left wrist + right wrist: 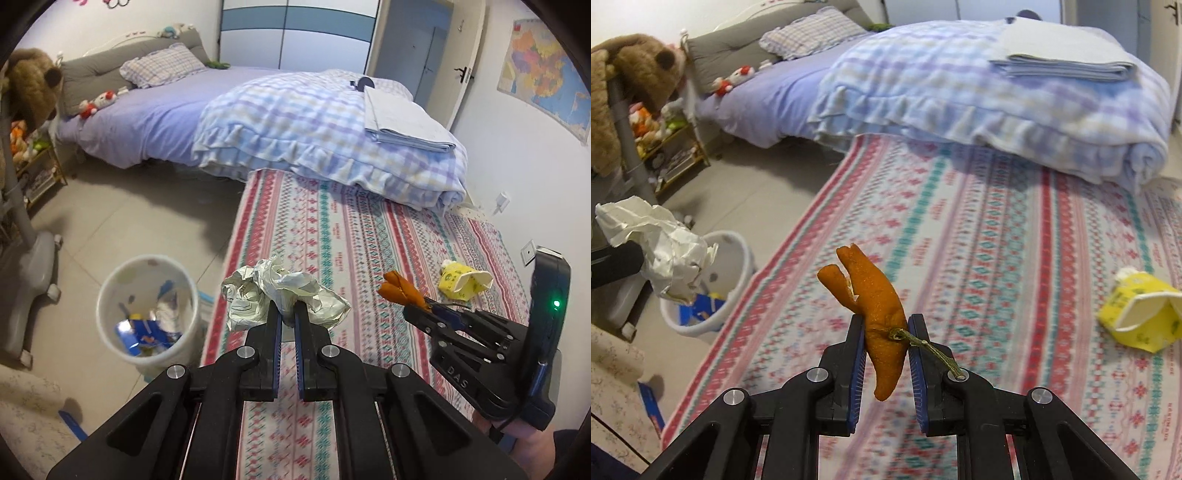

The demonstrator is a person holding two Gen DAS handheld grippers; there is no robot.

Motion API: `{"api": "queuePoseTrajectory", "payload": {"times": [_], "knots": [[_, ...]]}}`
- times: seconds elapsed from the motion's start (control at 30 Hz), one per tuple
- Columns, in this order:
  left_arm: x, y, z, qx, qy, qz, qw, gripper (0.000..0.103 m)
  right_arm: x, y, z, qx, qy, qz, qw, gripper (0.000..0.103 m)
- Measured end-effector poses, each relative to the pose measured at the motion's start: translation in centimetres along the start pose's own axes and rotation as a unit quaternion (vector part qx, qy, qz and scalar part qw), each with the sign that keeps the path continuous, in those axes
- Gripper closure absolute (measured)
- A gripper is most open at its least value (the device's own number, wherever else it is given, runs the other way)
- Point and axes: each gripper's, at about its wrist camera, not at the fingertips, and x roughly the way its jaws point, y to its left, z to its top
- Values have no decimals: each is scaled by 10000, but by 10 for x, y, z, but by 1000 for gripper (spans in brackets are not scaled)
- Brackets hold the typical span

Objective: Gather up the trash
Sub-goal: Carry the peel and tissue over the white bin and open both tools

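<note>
A patterned bed cover (332,229) fills the bedroom view. The left tongs (287,310) grip a crumpled white paper wad (280,291) at the bed's left edge — above a white bin (110,295). The right tongs (886,328) pinch a curled orange peel (875,295); a yellow carton (1137,317) lies near the right edge.

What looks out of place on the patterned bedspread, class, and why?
A yellow carton lies tipped on its side on the striped bedspread, torn open: trash left on bedding. Crumpled paper and orange peel are already held.
</note>
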Motion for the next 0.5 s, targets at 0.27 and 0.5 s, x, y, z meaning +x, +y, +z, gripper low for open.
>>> {"api": "queuePoseTrajectory", "payload": {"times": [0.27, 0.5], "knots": [[1, 35, -14, -179, 28, 141, 9997, 97, 18, 39, 4, -233, 95, 155, 9996, 83], [25, 63, -10, -405, 191, 100, 9989, 97, 41, 70, 13, -329, 182, 334, 9987, 83]]}}
